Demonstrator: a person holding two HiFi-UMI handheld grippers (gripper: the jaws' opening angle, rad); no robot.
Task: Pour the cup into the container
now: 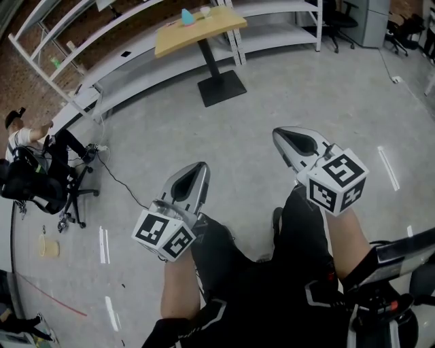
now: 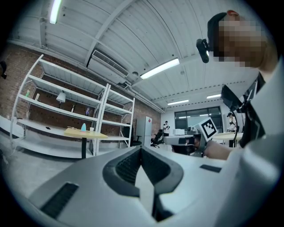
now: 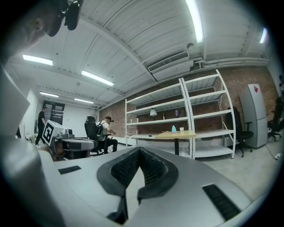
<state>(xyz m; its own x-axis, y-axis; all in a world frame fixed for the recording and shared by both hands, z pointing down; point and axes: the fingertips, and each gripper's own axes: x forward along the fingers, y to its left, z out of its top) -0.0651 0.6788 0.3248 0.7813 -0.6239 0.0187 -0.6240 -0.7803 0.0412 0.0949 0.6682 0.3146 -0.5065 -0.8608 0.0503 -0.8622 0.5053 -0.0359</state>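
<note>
A small white cup (image 1: 205, 11) and a light blue container (image 1: 187, 16) stand on a wooden table (image 1: 217, 24) far across the floor. They are also small in the left gripper view, cup (image 2: 92, 129) and container (image 2: 83, 127), and in the right gripper view, cup (image 3: 181, 130) and container (image 3: 174, 129). My left gripper (image 1: 202, 165) and right gripper (image 1: 278, 132) are held level over the floor, well short of the table. Both are shut with nothing between the jaws. From its own camera each shows its pads meeting, left gripper (image 2: 141, 149), right gripper (image 3: 140, 150).
White shelving racks (image 1: 285, 20) run behind the table. A person (image 1: 30, 166) sits on an office chair at the left, with a cable (image 1: 119, 180) trailing over the concrete floor. More office chairs (image 1: 340, 20) stand at the back right. The table has a black base plate (image 1: 221, 88).
</note>
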